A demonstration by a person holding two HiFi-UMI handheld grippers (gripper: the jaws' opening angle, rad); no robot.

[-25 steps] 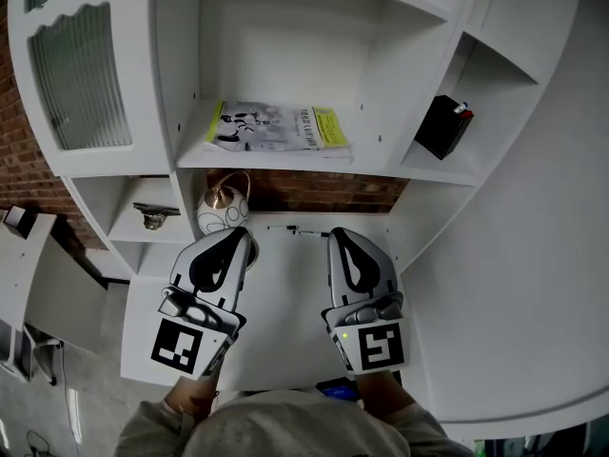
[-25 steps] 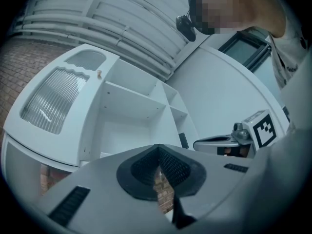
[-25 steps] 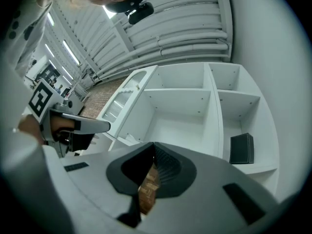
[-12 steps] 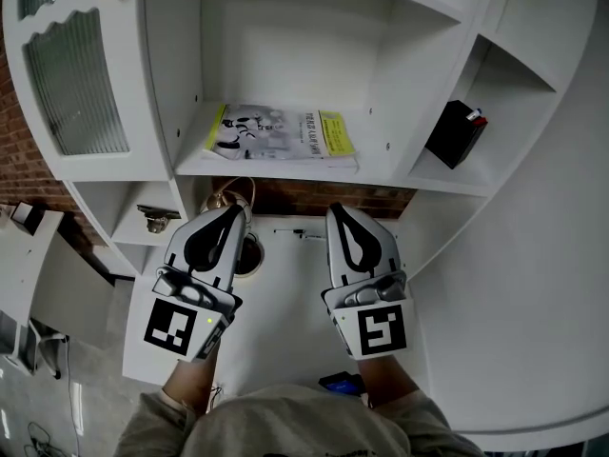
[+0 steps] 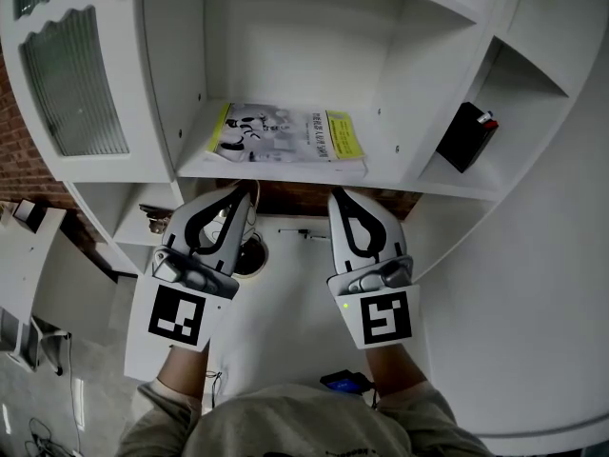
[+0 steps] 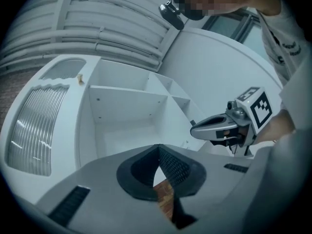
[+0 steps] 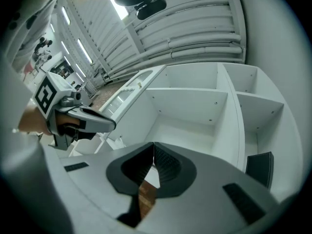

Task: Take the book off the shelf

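A thin book (image 5: 285, 133) with a white and yellow cover lies flat on the middle shelf (image 5: 285, 171) of a white cabinet, seen in the head view. My left gripper (image 5: 244, 191) is shut and empty, its tip just below the shelf's front edge, left of the book's middle. Beside it my right gripper (image 5: 339, 198) is also shut with nothing in it, its tip under the book's right end. In the left gripper view the left gripper (image 6: 158, 148) hides the book; in the right gripper view the right gripper (image 7: 153, 145) does the same.
A black box (image 5: 468, 136) leans in the right compartment. A round patterned vase (image 5: 226, 219) and a dark ring stand on the lower surface behind the left gripper. A ribbed glass door (image 5: 71, 84) closes the cabinet's left part. A small cable piece (image 5: 304, 233) lies below.
Both grippers have risen together toward the shelf edge, still shut. The left gripper rolled slightly and now covers most of the vase.
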